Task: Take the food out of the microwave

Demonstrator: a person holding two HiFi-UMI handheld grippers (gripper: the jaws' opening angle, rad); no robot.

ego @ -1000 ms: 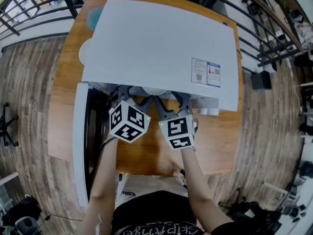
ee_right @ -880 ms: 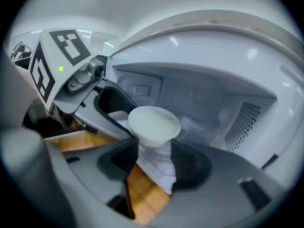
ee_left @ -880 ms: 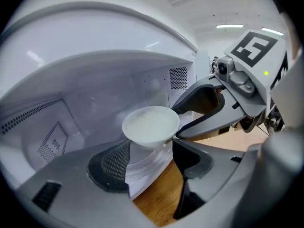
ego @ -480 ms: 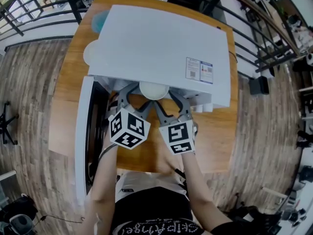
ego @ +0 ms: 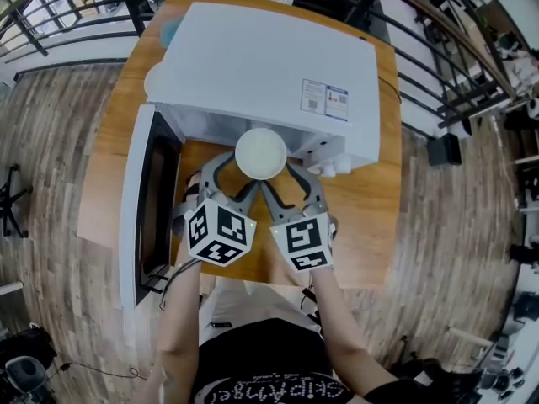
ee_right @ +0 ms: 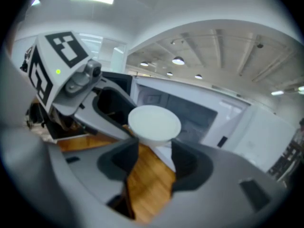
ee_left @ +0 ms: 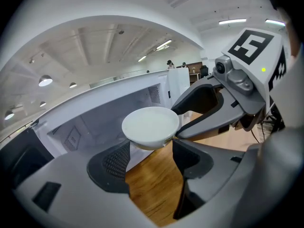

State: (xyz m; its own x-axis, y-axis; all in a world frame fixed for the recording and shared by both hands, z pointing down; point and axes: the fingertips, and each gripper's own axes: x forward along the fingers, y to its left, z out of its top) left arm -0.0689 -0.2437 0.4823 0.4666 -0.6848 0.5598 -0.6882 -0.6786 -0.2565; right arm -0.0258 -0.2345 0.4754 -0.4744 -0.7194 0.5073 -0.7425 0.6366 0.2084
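Observation:
A white bowl [ego: 261, 152] hangs just outside the open front of the white microwave [ego: 261, 66], above the wooden table [ego: 370, 217]. My left gripper [ego: 240, 169] is shut on its left side and my right gripper [ego: 283, 172] is shut on its right side. In the left gripper view the bowl [ee_left: 151, 125] rests at the jaw tips of the left gripper [ee_left: 153, 148], with the right gripper [ee_left: 192, 122] meeting it from the right. The right gripper view shows the bowl [ee_right: 154, 122] above the right gripper [ee_right: 154, 145]. What the bowl holds looks pale; I cannot tell what it is.
The microwave door [ego: 139, 209] stands swung open at the left, beside my left arm. A pale round dish [ego: 154, 78] peeks out behind the microwave's left side. Black railings [ego: 50, 15] border the table's far sides. Wood floor surrounds the table.
The bowl, held by both grippers, has come out from under the microwave's top edge toward me and now shows fully in front of the cavity.

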